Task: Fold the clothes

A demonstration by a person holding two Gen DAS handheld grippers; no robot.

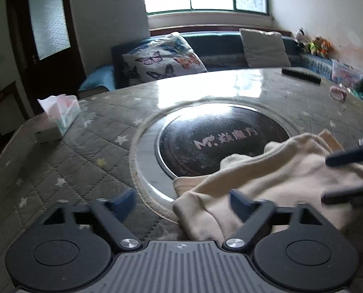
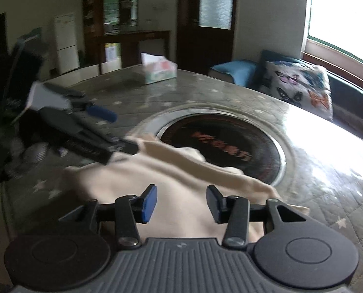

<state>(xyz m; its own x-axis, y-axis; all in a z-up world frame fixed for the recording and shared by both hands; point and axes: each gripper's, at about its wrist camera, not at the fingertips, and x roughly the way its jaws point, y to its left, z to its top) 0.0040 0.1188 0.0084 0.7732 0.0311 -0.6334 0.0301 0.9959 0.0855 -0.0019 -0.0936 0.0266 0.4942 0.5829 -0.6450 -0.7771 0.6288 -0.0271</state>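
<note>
Left claw spread wide, right claw also agape, both over cream garment, quilted table

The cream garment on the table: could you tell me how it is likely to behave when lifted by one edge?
The cream garment will probably hang limp, since it already lies in soft rumpled folds. It looks thick, so perhaps fairly weighty. On the glossy table cover it may slide readily.
</note>
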